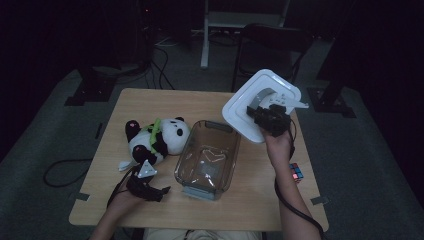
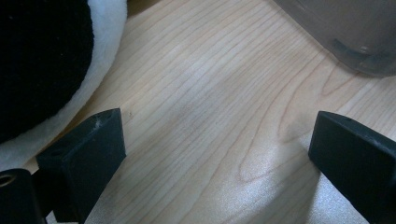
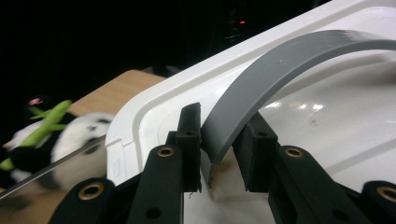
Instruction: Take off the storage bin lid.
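Note:
A clear plastic bin [image 1: 207,158] stands in the middle of the wooden table [image 1: 150,102]. Its white lid [image 1: 242,107] hangs tilted above the table's right part, held by its grey handle [image 3: 261,88]. My right gripper [image 1: 270,119] is shut on that handle, whose strip sits pinched between the two black jaws [image 3: 219,147]. A plush panda [image 1: 155,137] with a green strap lies left of the bin. My left gripper [image 1: 159,192] rests open low over the table near the front edge, between panda [image 2: 42,60] and bin [image 2: 345,32], with nothing between its fingers [image 2: 88,158].
A small colour cube [image 1: 295,171] lies at the table's right edge beside the right forearm. Cables trail off the table's left side. A dark chair [image 1: 270,45] and a white stand [image 1: 207,30] are behind the table on the grey floor.

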Motion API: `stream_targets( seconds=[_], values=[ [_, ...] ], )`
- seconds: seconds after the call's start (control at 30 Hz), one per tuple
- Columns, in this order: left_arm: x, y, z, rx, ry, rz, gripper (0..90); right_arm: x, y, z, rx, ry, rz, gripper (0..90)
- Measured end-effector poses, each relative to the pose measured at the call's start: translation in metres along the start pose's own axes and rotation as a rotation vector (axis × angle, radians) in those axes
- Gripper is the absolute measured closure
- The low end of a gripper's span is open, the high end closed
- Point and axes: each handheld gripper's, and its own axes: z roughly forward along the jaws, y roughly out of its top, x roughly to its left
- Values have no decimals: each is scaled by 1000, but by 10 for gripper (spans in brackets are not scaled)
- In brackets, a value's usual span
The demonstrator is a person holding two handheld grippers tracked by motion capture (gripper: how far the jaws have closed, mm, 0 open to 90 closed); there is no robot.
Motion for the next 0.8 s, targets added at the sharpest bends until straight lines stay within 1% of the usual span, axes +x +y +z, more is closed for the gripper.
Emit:
stream_targets(
  seconds=[0.03,0.13,0.2,0.4,0.5,0.6,0.8],
  values=[
    [0,0,0,0,0,0,45,-5,0,1,-5,-18,5,728],
    [0,0,0,0,-1,-1,44,-16,-2,3,-6,-44,20,728],
    [0,0,0,1,0,2,45,-23,-5,4,-4,-72,32,728],
    [0,0,0,1,-1,0,44,-44,-20,11,9,-117,87,728],
    [0,0,0,1,0,0,45,-52,-27,15,19,-136,115,728],
    [0,0,0,1,-1,0,45,-57,-35,22,32,-150,143,728],
    [0,0,0,1,-1,0,44,-60,-50,35,51,-166,185,728]
  ],
)
